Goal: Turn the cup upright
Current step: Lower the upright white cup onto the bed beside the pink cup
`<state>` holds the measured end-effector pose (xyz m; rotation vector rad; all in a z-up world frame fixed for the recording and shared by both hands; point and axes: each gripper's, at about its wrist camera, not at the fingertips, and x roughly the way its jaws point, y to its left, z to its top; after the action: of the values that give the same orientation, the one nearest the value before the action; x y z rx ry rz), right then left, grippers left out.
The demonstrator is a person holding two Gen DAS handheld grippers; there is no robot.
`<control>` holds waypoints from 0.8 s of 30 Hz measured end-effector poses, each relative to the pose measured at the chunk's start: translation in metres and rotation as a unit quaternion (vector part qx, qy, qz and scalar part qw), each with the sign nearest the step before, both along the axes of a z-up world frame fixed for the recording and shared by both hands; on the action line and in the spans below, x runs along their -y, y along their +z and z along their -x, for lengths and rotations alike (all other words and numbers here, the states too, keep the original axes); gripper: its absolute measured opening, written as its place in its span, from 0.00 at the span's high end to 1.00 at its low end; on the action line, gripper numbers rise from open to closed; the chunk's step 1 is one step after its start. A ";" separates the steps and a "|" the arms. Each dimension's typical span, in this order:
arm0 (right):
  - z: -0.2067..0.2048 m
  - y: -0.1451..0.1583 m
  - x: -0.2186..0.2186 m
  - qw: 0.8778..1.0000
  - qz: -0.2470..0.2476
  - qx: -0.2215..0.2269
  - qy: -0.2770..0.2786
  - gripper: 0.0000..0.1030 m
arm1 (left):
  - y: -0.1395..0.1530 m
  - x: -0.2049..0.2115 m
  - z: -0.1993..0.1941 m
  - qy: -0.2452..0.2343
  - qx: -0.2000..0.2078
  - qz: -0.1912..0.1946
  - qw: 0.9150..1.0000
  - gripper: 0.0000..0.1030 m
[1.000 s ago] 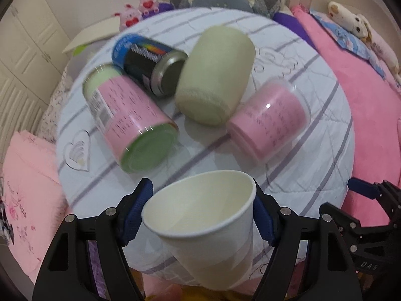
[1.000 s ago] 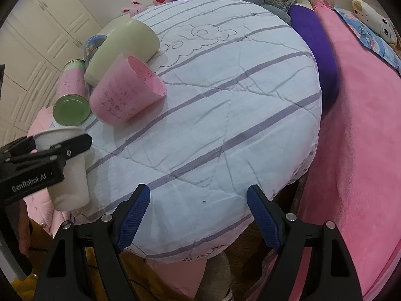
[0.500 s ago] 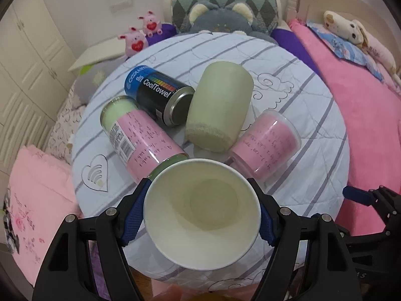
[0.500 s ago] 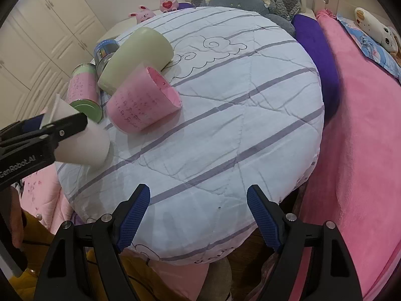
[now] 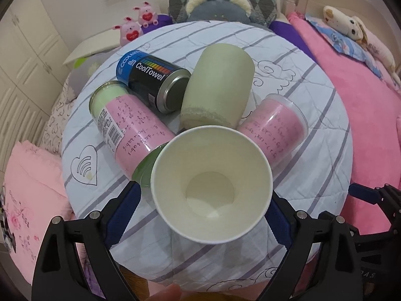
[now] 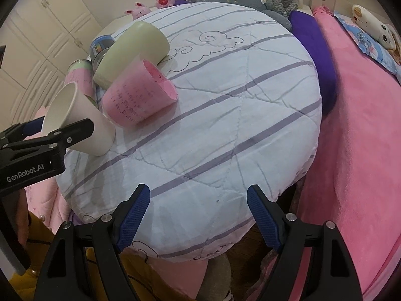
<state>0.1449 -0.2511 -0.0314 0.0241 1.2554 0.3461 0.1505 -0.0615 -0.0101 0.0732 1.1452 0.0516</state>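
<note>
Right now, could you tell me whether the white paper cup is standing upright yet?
Not yet: the white paper cup is tilted in the left tool, its mouth facing up and back toward that camera, its base low by the round cushion; contact unclear.

Round table (image 6: 225,125) wearing a pale quilted cover with purple stripes, pink blanket (image 6: 363,138) spreading over the bed at right, cream wardrobe doors (image 5: 22,57) lining the left wall, grey bear cushion (image 5: 220,7) resting behind.
</note>
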 end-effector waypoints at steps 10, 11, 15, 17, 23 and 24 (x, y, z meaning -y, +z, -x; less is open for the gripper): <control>0.004 0.003 -0.003 1.000 0.002 0.003 0.004 0.21 | 0.002 0.000 0.006 0.003 0.006 -0.009 1.000 0.07; 0.005 0.003 -0.003 1.000 0.002 0.004 0.004 0.21 | 0.002 0.000 0.007 0.003 0.006 -0.009 1.000 0.07; 0.013 0.007 -0.003 1.000 0.000 0.009 -0.001 0.21 | 0.006 0.000 0.014 -0.002 0.010 -0.006 1.000 0.07; 0.017 0.008 -0.004 1.000 0.001 0.011 -0.004 0.21 | 0.007 0.000 0.018 -0.006 0.012 -0.006 1.000 0.07; 0.034 0.013 -0.011 1.000 0.012 0.025 -0.013 0.21 | 0.010 -0.003 0.038 -0.021 0.019 0.002 1.000 0.07; 0.038 0.014 -0.012 0.999 0.013 0.029 -0.016 0.21 | 0.010 -0.004 0.040 -0.022 0.021 0.005 1.000 0.07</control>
<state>0.1067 -0.2387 -0.0175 0.0111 1.2009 0.3007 0.1101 -0.0577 -0.0001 0.0887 1.1022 0.0088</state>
